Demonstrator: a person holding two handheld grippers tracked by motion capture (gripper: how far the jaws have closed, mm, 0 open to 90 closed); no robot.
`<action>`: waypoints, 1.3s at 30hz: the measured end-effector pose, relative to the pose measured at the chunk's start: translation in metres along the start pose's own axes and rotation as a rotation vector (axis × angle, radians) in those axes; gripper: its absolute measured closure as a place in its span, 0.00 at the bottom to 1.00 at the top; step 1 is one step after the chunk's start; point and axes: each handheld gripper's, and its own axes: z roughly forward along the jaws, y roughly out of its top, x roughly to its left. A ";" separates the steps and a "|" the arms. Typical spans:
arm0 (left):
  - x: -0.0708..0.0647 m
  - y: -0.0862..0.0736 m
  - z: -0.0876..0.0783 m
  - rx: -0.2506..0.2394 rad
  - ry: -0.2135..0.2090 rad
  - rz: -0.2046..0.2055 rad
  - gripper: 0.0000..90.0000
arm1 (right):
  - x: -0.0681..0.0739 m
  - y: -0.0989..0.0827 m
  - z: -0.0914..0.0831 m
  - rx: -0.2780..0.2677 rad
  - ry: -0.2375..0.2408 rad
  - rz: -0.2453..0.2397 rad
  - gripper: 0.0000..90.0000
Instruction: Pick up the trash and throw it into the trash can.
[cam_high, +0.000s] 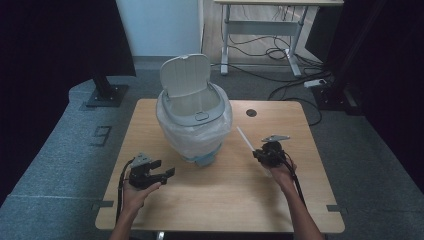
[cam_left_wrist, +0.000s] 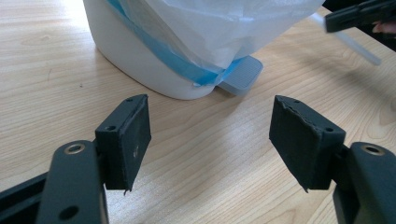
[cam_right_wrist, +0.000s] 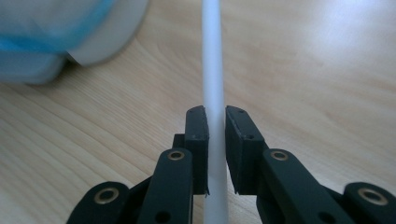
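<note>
Bin (cam_high: 195, 117), white, lid up, bag liner draped over rim, centre-back of table (cam_high: 150, 200); pedal (cam_left_wrist: 243, 74) facing front. Straw (cam_high: 246, 137), white, pinched betw. jaws of R gripper (cam_high: 262, 152), right of bin, tip angled toward it, off the tabletop. L gripper (cam_high: 167, 172) front-left of bin, jaws wide apart, nothing held.

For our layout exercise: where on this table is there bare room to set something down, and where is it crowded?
Bare wood runs along the table near edge between the left claw and right claw, and in the far right corner past the round hole. It is crowded mid-left, where the bin stands, and beside it where the white straw is held.
</note>
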 end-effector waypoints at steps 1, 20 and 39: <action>0.000 0.000 0.000 0.000 -0.001 0.000 0.32 | 0.000 0.001 -0.005 -0.019 0.002 0.003 0.88; -0.007 0.001 0.002 0.003 -0.024 0.008 0.33 | 0.005 0.030 -0.088 -0.308 0.062 0.046 0.89; -0.013 -0.001 0.006 0.009 -0.055 0.013 0.33 | 0.021 0.065 -0.131 -0.446 0.096 0.023 0.89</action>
